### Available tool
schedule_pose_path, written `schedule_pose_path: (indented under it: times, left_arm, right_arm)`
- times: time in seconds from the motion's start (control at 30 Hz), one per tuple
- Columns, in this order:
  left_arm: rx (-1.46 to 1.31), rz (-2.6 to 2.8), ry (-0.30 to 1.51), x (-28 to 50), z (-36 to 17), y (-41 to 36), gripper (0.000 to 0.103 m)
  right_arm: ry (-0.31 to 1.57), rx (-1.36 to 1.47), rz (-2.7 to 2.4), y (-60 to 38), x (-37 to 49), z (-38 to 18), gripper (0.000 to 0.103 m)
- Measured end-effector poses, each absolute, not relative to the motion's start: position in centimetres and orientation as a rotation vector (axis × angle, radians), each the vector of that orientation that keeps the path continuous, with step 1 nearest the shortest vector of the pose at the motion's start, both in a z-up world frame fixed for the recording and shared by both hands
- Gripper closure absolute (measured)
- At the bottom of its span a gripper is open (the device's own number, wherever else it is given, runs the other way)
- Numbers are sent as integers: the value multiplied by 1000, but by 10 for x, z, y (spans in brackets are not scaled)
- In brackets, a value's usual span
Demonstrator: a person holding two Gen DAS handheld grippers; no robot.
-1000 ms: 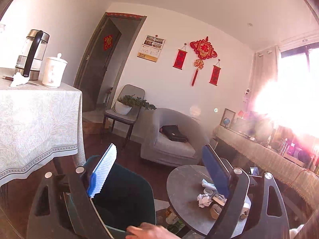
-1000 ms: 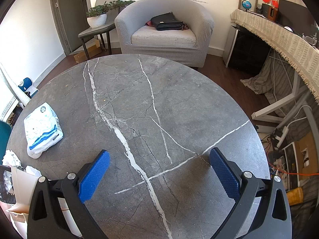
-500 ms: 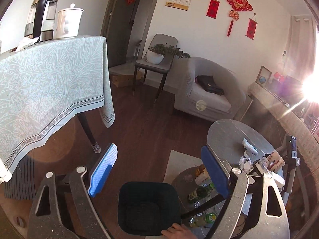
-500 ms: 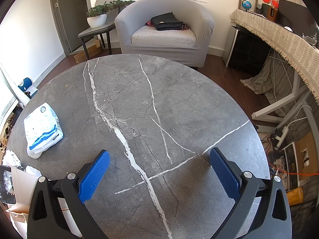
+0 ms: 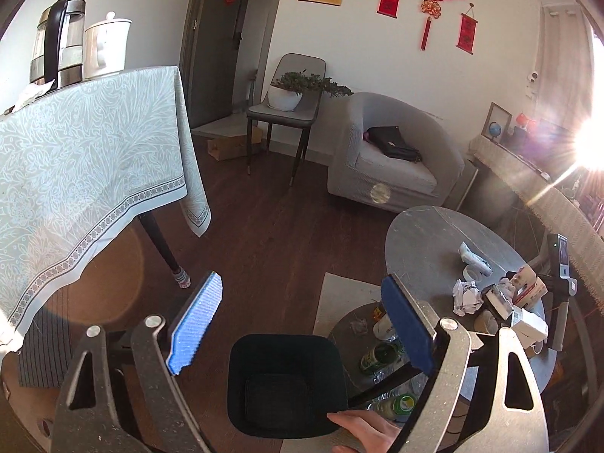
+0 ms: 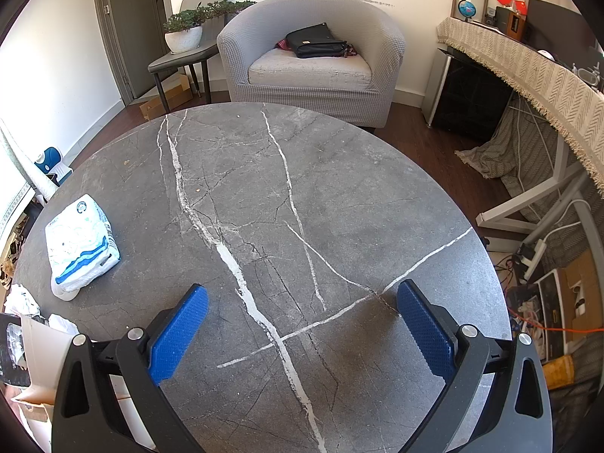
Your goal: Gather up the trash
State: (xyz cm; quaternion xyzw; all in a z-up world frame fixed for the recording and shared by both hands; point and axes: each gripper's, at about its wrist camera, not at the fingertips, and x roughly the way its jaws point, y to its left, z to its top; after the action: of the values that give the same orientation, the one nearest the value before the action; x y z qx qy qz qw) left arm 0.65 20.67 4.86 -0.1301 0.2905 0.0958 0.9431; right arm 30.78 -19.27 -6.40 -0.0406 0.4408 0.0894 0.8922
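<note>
A dark empty bin (image 5: 287, 385) stands on the floor below my left gripper (image 5: 302, 321), which is open and empty above it. A bare hand (image 5: 362, 428) touches the bin's near rim. On the round marble table (image 5: 422, 249) lie a crumpled paper ball (image 5: 466, 296), small boxes (image 5: 524, 302) and a white tissue pack (image 5: 473, 258). My right gripper (image 6: 302, 324) is open and empty over the marble table (image 6: 302, 188). The tissue pack (image 6: 81, 241) lies to its left, with crumpled paper (image 6: 20, 298) and boxes (image 6: 34, 358) at the left edge.
Bottles (image 5: 381, 355) sit on a lower shelf under the round table. A cloth-covered table (image 5: 83, 158) with a kettle (image 5: 56, 45) stands left. A grey armchair (image 6: 313, 60) and a chair with a plant (image 6: 185, 37) stand behind. Cables and a power strip (image 6: 532, 253) lie at right.
The left gripper's view has tilted down from the room to the floor, bringing the bin and the hand at its rim into fuller view. The right gripper has not moved.
</note>
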Motion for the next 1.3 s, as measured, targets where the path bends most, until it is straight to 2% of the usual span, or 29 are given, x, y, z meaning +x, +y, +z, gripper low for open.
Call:
schedule_pose_path:
  times: [0.27, 0.57, 0.63, 1.2, 1.3]
  left_arm:
    - [-281, 152, 593, 12, 52, 189, 15]
    - [-156, 97, 626, 20, 47, 142, 15]
    - [-159, 91, 611, 21, 48, 134, 9]
    - [-50, 96, 650, 44, 28, 78, 7]
    - [-38, 87, 654, 45, 25, 72, 7]
  right_arm:
    - [915, -84, 185, -192, 308, -64, 2]
    - [915, -84, 186, -193, 308, -64, 2]
    - [915, -84, 185, -192, 308, -64, 2]
    - [914, -78, 184, -194, 309, -64, 2]
    - [859, -56, 137, -207, 297, -49, 3]
